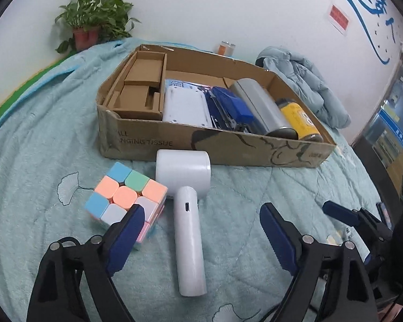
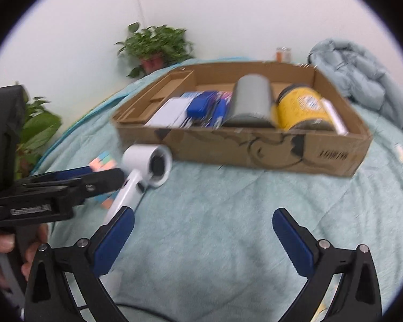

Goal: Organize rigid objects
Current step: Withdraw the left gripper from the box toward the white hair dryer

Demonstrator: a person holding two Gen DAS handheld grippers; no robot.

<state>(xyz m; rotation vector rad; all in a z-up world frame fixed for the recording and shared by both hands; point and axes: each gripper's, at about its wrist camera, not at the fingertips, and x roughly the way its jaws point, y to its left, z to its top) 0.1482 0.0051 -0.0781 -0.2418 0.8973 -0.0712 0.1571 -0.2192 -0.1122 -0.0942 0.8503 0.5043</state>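
A white T-shaped handheld device (image 1: 188, 228) lies on the teal blanket (image 1: 241, 187) in front of the cardboard box (image 1: 174, 139). Its handle lies between the fingers of my open left gripper (image 1: 201, 209), and neither pad touches it. A pastel puzzle cube (image 1: 123, 196) sits just left of it, beside the left finger. In the right wrist view my right gripper (image 2: 204, 212) is open over bare blanket with nothing in it. The white device (image 2: 147, 161) and the cube (image 2: 103, 163) are to its upper left, where the left gripper (image 2: 107, 174) reaches in.
The box holds a white flat device (image 1: 185, 104), a blue stapler (image 1: 233, 104), a grey cylinder (image 1: 260, 107), a yellow can (image 1: 298, 118) and cardboard inserts on its left. A light blue jacket (image 1: 309, 80) lies behind right, and a potted plant (image 1: 94, 21) behind left. A hand (image 2: 2, 244) holds the left gripper.
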